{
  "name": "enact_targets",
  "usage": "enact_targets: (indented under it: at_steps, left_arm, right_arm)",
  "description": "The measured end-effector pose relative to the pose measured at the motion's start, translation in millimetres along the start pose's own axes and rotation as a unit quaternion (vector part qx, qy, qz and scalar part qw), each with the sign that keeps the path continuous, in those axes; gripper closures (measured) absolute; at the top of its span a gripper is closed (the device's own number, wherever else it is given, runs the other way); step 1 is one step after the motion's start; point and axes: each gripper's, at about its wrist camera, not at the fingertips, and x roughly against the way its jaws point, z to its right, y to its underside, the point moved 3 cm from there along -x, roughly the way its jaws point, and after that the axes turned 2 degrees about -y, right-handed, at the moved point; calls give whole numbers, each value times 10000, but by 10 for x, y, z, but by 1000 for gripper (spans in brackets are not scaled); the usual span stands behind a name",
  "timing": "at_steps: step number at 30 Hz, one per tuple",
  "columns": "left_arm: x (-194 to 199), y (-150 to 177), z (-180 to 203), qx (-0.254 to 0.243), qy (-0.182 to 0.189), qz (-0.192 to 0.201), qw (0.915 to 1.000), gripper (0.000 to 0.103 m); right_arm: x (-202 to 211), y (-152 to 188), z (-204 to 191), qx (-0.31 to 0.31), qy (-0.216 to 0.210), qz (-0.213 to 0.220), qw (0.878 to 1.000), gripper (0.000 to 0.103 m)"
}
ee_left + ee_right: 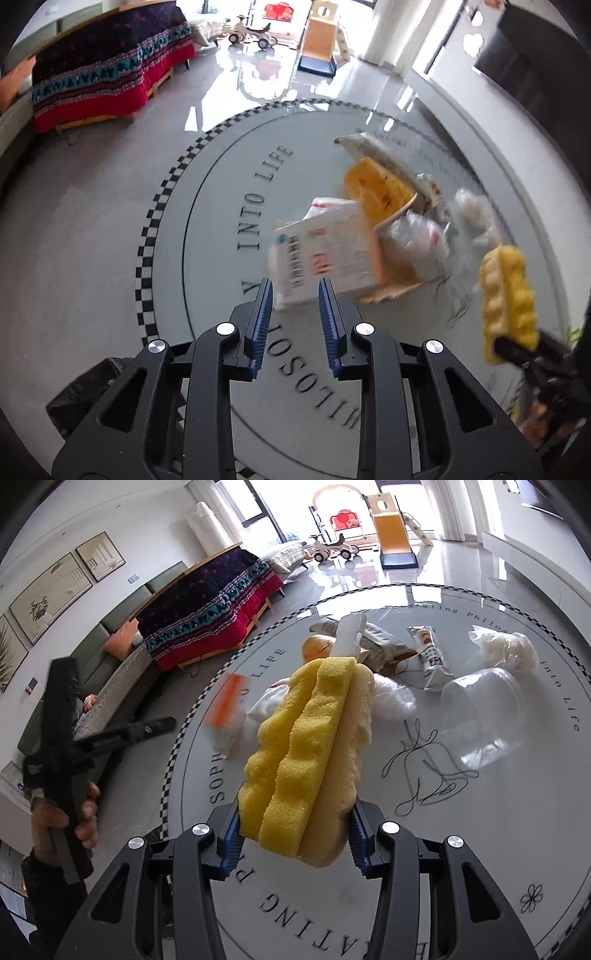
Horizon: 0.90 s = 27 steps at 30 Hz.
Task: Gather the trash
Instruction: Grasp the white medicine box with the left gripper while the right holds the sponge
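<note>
In the left wrist view the left gripper (295, 291) sits at lower centre with its blue ribbed pads drawn in to a narrow gap, as closed as it goes, and nothing between them. Just beyond the tips, a blurred white carton (325, 254) with red and blue print lies at centre right on the round white table (221, 221). Behind the carton sit an orange packet (376, 188), a clear plastic bag (417, 240) and a crumpled white wad (474, 210), all clustered in the right half of the frame.

In the right wrist view the right gripper (295, 834) is at lower centre, its jaws about half apart and clamped on a yellow sponge (310, 757); both pads press into the foam's lower end. The sponge rises toward frame centre, with a white handle (349, 635) at its top. Right of it stand a clear plastic jar (484, 716), a printed wrapper (430, 657) and the white wad (506, 646). At left, a hand (59, 823) grips the other tool's black handle.
</note>
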Motion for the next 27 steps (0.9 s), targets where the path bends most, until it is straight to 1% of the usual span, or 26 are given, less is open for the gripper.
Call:
enact_targets:
  at_steps: [1, 2, 3, 4, 5, 6, 8, 9, 10, 12, 13, 15, 16, 17, 19, 20, 21, 22, 24, 27]
  left_arm:
    - [16, 46, 25, -124, -144, 161, 9997, 77]
    - [35, 92, 49, -183, -219, 302, 9991, 59]
    - [56, 130, 64, -176, -278, 432, 9985, 38]
    - [81, 195, 107, -197, -386, 694, 9966, 7]
    - [131, 262, 147, -310, -426, 989, 9937, 6]
    - [110, 325, 245, -568, -537, 1157, 9902, 6]
    - [11, 357, 362, -893, -673, 1179, 9867, 6]
    - [-29, 355, 395, -1009, -699, 1183, 9854, 6]
    - [-92, 342, 456, -1245, -680, 1169, 9830, 6]
    - [-173, 311, 581, -1864, -621, 1172, 9735, 6]
    - [-245, 292, 665, -2409, -663, 1070, 9624, 6]
    - [-379, 291, 764, -3195, -707, 777, 9417, 6]
    - [-460, 280, 799, -3576, -752, 613, 9288, 6]
    - [-540, 270, 820, -3871, -722, 418, 9183, 6]
    - [-680, 246, 834, -4190, -639, 107, 9057, 6]
    - [-774, 230, 831, -4340, -660, -41, 8985, 6]
    - [-836, 225, 828, -4434, -697, -125, 8935, 6]
    - [-929, 206, 816, -4553, -768, -213, 8868, 6]
    - [-1057, 160, 806, -4650, -784, -329, 8812, 6]
    - [-1108, 94, 790, -4666, -668, -394, 8810, 6]
  right_arm:
    - [11, 16, -10, 3, 7, 9, 10000, 54]
    - [20, 29, 0, -13, 7, 19, 10000, 54]
    - [32, 45, 20, -49, -8, 34, 10000, 54]
    - [40, 51, 47, -80, -21, 41, 10000, 54]
    - [50, 66, 78, -110, -24, 41, 9999, 54]
    - [50, 82, 114, -135, -13, 30, 9999, 54]
    - [29, 84, 162, -146, 14, -5, 9999, 54]
    - [27, 97, 195, -155, 15, -26, 9999, 54]
    - [29, 101, 204, -153, 14, -39, 9999, 54]
    - [32, 124, 239, -127, 27, -77, 9999, 54]
    - [33, 126, 257, -97, 50, -91, 9999, 54]
    - [25, 116, 280, -81, 70, -84, 9999, 54]
    - [23, 105, 292, -92, 67, -76, 9999, 54]
    - [16, 90, 303, -113, 61, -62, 9999, 54]
    - [-10, 76, 312, -151, 65, -57, 9998, 54]
    - [-28, 62, 324, -156, 64, -65, 9998, 54]
    - [-45, 48, 321, -155, 68, -74, 9998, 54]
    - [-72, 30, 331, -141, 75, -92, 9998, 54]
    - [-116, -1, 329, -110, 78, -122, 9998, 54]
    - [-157, -37, 348, -91, 60, -149, 9998, 54]
